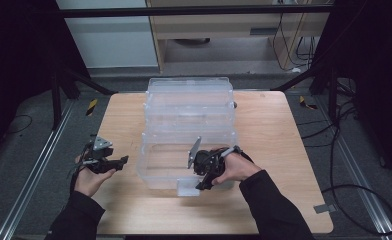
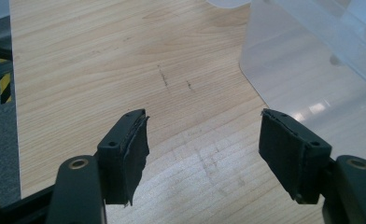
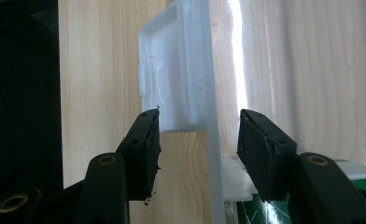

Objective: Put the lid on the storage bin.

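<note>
Right gripper [image 3: 199,140] open, straddled white latch tab [image 3: 174,88] on clear plastic storage box [image 1: 189,130], table's front edge. Left gripper [image 2: 202,140] wide open, empty. Probably best squeezing square, gently.

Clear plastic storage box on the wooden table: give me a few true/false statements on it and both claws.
1. The clear plastic storage box stands open with its lid tipped back. True.
2. The right claw is shut on the box's white front latch. False: its jaws are apart, straddling the front wall by the latch.
3. The left claw is open over bare light wooden table. True.
4. The left claw grips the box's corner. False: it holds nothing; the box lies beside it.
5. The box holds a red ball. False: no contents are visible inside.
</note>
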